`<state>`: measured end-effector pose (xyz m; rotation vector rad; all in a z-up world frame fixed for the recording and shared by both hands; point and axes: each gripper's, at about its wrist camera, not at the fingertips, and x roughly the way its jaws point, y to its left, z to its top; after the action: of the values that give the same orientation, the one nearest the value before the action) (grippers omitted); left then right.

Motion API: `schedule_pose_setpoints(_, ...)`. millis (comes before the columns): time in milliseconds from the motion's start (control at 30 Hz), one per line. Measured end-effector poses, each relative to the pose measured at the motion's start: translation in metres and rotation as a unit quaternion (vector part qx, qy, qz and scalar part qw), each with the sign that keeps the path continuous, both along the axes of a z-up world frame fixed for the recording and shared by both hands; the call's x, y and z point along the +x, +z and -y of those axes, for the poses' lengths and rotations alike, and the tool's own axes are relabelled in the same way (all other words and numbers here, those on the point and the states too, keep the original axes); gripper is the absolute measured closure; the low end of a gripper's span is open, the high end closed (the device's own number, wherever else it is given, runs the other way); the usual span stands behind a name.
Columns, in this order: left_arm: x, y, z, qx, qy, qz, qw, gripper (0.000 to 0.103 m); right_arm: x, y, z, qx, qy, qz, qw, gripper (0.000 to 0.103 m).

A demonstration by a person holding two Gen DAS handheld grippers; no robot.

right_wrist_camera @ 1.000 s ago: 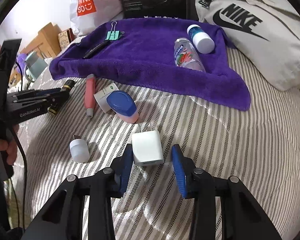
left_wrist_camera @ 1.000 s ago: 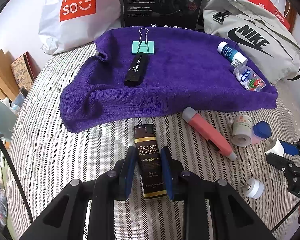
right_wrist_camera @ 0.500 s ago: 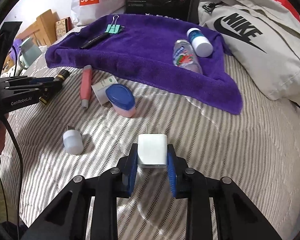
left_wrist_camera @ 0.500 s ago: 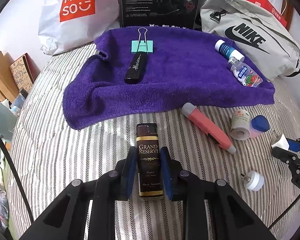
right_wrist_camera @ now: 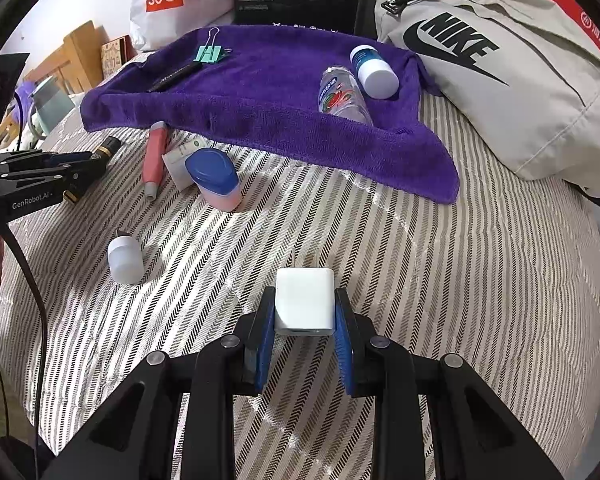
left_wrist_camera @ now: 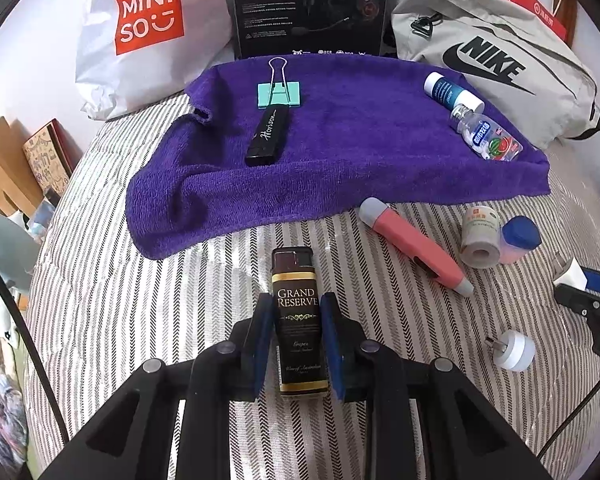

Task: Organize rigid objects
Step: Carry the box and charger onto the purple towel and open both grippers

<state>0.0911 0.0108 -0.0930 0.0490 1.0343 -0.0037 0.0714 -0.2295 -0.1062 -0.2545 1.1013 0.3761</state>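
With both of my jaws clamped on their loads, the job in hand, as I judge it, is to lift and carry them to the purple towel (left_wrist_camera: 340,152) without either one slipping. My left gripper (left_wrist_camera: 296,344) holds the brown Grand Reserve lighter (left_wrist_camera: 298,320) narrow across its flat sides, low on the body, so its top pokes out toward twelve o'clock; I would raise it straight before swinging it, since the long free end could drag on the striped bed cover (left_wrist_camera: 140,320). My right gripper (right_wrist_camera: 304,332) pinches the white charger cube (right_wrist_camera: 305,300) by its side faces, and only the rear half sits between the blue pads, so I would keep it level and avoid jerks. Each should go down on bare towel, clear of what lies there.

Counted across both views: on the towel, one mint binder clip (left_wrist_camera: 279,94) at twelve o'clock of the left view, one black Horizon stick (left_wrist_camera: 269,136) touching it just below, one white-capped blue bottle (left_wrist_camera: 452,92) and one clear watermelon-label bottle (left_wrist_camera: 488,140) side by side at two o'clock. On the bed cover, not yet moved: one pink and grey pen-like tool (left_wrist_camera: 412,248), one small white roll-shaped jar (left_wrist_camera: 479,236), one blue-capped pink bottle (left_wrist_camera: 518,238) touching it, and one small white round plug (left_wrist_camera: 514,350) at four o'clock. So four are placed, four wait, and two are in my jaws
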Motion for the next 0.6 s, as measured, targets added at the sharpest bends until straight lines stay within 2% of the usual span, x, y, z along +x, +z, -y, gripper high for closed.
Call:
schedule_pose_setpoints(100, -0.001, 0.0, -0.001, -0.007, -0.002, 0.003, 1.0, 0.08, 0.0, 0.0, 0.002, 0.008, -0.002, 0.0, 1.0, 0.076)
schedule_pose_setpoints(300, -0.004, 0.007, -0.01, -0.043, 0.003, 0.005, 0.999, 0.08, 0.004, 0.003, 0.008, 0.023, -0.009, -0.009, 1.0, 0.076)
schedule_pose_setpoints(600, -0.005, 0.028, -0.017, -0.059, 0.003, 0.02, 0.9981, 0.08, 0.011, 0.018, 0.009, 0.044, 0.0, -0.007, 0.999, 0.076)
